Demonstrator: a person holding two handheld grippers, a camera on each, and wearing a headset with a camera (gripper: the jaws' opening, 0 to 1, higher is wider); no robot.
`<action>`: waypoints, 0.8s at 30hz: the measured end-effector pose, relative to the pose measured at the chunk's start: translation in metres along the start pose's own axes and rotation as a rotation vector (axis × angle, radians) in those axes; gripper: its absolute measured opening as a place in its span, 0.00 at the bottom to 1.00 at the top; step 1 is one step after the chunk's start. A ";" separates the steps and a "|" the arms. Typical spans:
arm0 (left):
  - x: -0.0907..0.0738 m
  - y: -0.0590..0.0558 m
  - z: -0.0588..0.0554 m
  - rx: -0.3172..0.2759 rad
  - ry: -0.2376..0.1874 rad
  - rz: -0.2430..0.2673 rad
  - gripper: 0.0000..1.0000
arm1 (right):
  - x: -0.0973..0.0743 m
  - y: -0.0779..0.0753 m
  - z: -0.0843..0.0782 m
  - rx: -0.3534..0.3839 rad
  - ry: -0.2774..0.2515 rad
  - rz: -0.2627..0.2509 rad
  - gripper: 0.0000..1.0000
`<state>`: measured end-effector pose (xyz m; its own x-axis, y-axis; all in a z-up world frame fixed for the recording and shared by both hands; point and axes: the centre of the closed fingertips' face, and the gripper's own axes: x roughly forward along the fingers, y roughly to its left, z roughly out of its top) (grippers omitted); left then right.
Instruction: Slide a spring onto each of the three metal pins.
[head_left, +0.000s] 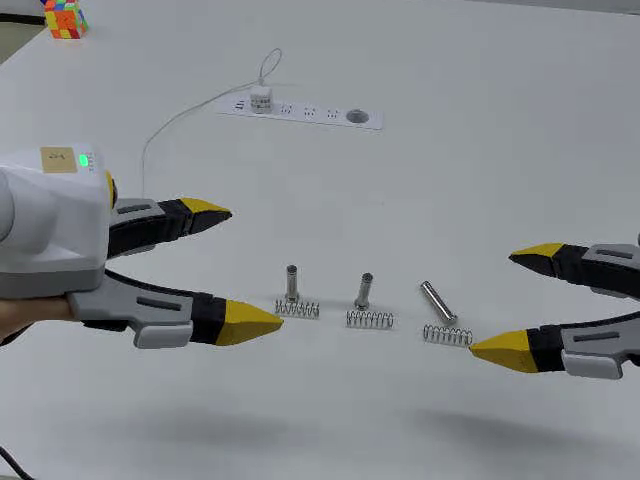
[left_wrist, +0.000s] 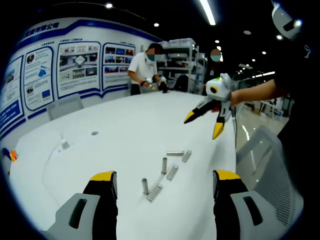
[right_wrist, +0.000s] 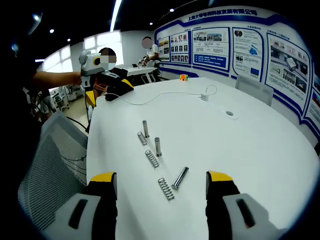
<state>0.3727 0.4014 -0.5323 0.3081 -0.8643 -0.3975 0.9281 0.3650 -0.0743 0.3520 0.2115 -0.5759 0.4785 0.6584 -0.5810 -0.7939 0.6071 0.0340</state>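
Three metal pins sit on the white table: the left pin (head_left: 291, 282) and middle pin (head_left: 364, 290) stand upright, the right pin (head_left: 437, 302) lies tipped over. A spring lies in front of each: left spring (head_left: 297, 309), middle spring (head_left: 370, 319), right spring (head_left: 447, 335). My left gripper (head_left: 240, 265) hovers open just left of the row, nothing between its fingers. From the right my right gripper (head_left: 505, 305) stands open too, its lower tip close to the right spring. The pins (left_wrist: 164, 165) and springs (right_wrist: 152, 158) lie ahead of both grippers.
A white power strip (head_left: 300, 111) with a plugged-in adapter and cable lies at the back of the table. A colourful cube (head_left: 64, 18) sits at the far left corner. Other people (left_wrist: 145, 70) work at the table's far end. A mesh chair (right_wrist: 50, 165) stands by the edge.
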 end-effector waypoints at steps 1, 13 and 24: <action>0.000 0.000 0.000 -0.001 0.000 0.000 0.79 | 0.002 0.000 -0.001 0.004 0.003 0.004 0.72; 0.003 0.000 -0.009 -0.019 0.017 -0.011 0.69 | 0.019 -0.010 -0.002 0.046 0.010 0.007 0.65; 0.003 0.002 -0.015 -0.063 0.030 -0.012 0.66 | 0.043 -0.018 -0.006 0.051 0.044 0.005 0.56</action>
<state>0.3722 0.4050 -0.5469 0.2901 -0.8583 -0.4232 0.9164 0.3766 -0.1357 0.3847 0.2264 -0.6063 0.4569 0.6415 -0.6162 -0.7753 0.6268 0.0776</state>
